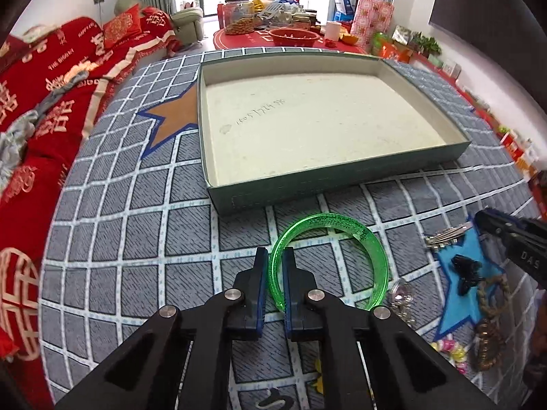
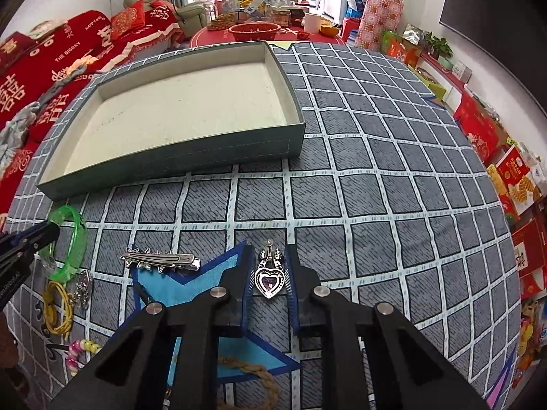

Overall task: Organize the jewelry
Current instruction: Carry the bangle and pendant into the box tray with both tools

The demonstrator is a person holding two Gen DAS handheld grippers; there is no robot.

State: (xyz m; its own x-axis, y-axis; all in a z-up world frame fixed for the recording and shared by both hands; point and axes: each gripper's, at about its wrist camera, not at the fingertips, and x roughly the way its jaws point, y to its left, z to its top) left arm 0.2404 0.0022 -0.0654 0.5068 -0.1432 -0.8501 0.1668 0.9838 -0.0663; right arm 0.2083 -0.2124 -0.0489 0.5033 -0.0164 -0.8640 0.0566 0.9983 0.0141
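Checked tablecloth lies bare right of the tray; left tool pinches green bangle, right tool brackets heart pendant

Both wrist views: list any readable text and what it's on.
"THE BIGDAY": red sofa cover.
"HAPPY": same cover, rest unreadable.
"DAS": right gripper body, cut off.
Handwriting inside the box: illegible.
Large Chinese characters on the cover, carton labels: not readable.

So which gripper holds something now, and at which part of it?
The left gripper pinches the green bangle across its band at the near-left side. The right gripper brackets the heart pendant; its hold cannot be told.
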